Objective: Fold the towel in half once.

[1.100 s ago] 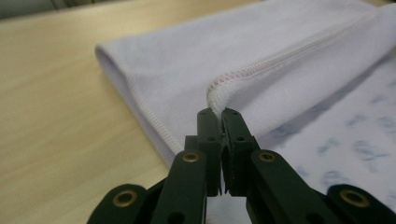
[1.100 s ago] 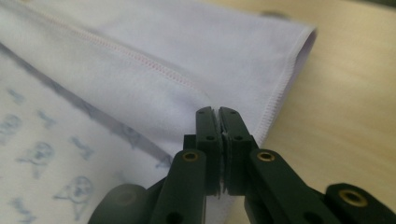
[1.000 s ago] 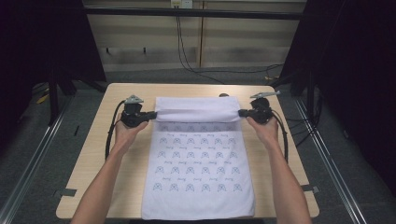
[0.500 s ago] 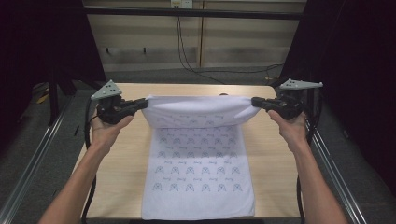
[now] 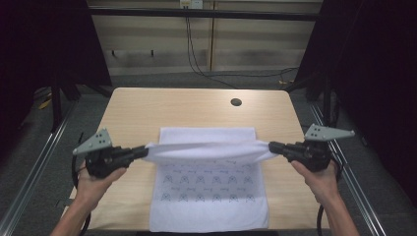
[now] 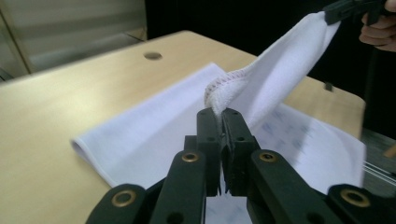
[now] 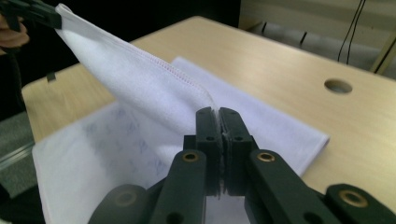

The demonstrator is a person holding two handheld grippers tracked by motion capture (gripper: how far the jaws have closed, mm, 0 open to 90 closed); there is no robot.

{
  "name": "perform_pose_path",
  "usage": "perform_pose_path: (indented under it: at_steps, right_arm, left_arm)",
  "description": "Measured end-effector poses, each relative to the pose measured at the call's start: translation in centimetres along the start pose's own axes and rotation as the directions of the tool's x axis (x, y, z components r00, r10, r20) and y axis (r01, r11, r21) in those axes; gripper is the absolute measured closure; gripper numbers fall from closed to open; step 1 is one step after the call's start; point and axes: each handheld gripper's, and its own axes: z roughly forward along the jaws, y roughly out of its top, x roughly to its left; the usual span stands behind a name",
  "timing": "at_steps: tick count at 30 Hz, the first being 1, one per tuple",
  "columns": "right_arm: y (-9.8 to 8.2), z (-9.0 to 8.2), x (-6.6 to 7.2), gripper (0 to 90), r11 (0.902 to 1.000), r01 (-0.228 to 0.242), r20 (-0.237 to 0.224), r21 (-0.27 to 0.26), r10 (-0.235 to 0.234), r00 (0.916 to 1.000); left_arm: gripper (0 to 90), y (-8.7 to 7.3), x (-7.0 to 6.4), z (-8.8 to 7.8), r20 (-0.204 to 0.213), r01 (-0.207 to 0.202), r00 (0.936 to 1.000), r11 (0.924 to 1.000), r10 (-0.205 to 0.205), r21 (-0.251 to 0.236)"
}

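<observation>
the white towel (image 5: 209, 196) lies on the wooden table (image 5: 196, 108), its far edge lifted and stretched between two grippers. the left gripper (image 5: 143, 152) is closed tight on one corner, the right gripper (image 5: 272, 146) is closed tight on the other corner.

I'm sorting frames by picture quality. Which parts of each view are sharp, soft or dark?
High view: the table and towel are evenly lit, the room around them nearly black. Left gripper view: the left tongs are sharp; the table's near part and the right tongs are soft. Right gripper view: the right tongs are crisp; the towel's print looks washed out.
</observation>
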Motion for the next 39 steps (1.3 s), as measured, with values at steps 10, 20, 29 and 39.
perform_pose_path:
  at_steps: [10,20,29,39]
  right_arm:
    - [-8.8,2.2,1.9,86.3,0.9748,-0.043,-0.078,0.219,0.062,0.9951]
    - [-12.4,0.8,4.3,80.6,0.948,-0.022,-0.204,0.318,0.091,0.9748]
    - [-13.4,-0.7,5.0,69.7,0.9405,-0.036,-0.251,0.338,0.127,0.9595]
    - [-11.7,1.4,2.4,59.3,0.9726,-0.091,-0.121,0.214,0.119,0.9854]
  left_arm:
    - [86.7,-8.2,-1.0,2.0,0.056,0.084,0.9936,0.9741,-0.098,0.21]
    - [78.5,-10.5,-3.7,1.9,0.13,-0.01,0.9909,0.9425,-0.035,0.334]
    - [68.6,-10.3,-3.6,0.5,0.266,-0.022,0.9628,0.9669,-0.048,0.254]
    - [60.0,-9.1,0.7,3.4,0.117,0.158,0.974,0.9526,-0.194,0.26]
